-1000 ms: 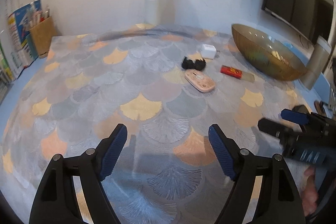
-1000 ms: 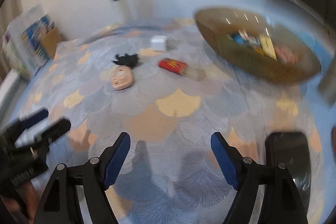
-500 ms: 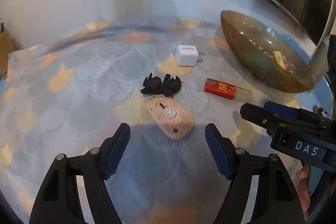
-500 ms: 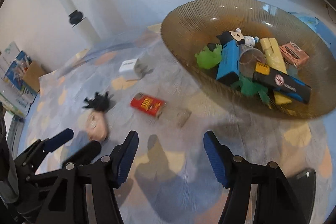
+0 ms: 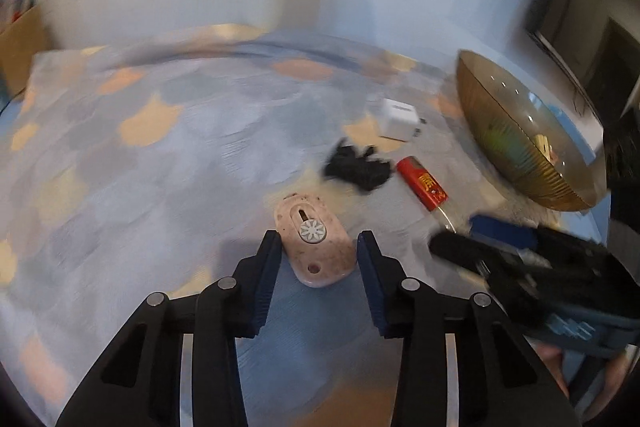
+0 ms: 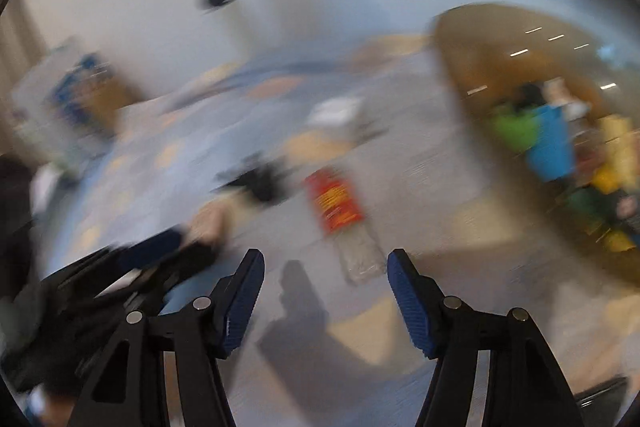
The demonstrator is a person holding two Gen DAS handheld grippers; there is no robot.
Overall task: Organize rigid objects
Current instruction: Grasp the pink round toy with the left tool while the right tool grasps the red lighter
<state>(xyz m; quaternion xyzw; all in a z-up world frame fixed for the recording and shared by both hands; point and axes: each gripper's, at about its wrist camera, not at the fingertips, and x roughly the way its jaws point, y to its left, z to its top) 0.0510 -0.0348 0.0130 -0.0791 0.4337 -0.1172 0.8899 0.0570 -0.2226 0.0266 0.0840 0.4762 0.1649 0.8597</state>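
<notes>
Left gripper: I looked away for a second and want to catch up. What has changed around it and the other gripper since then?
The left gripper has advanced to the pink oval piece, its jaws closing around it, pads not clearly pressing. The right gripper has moved up to the red lighter, jaws narrowing, nothing held. The white charger, black toy and bowl stayed put.
</notes>
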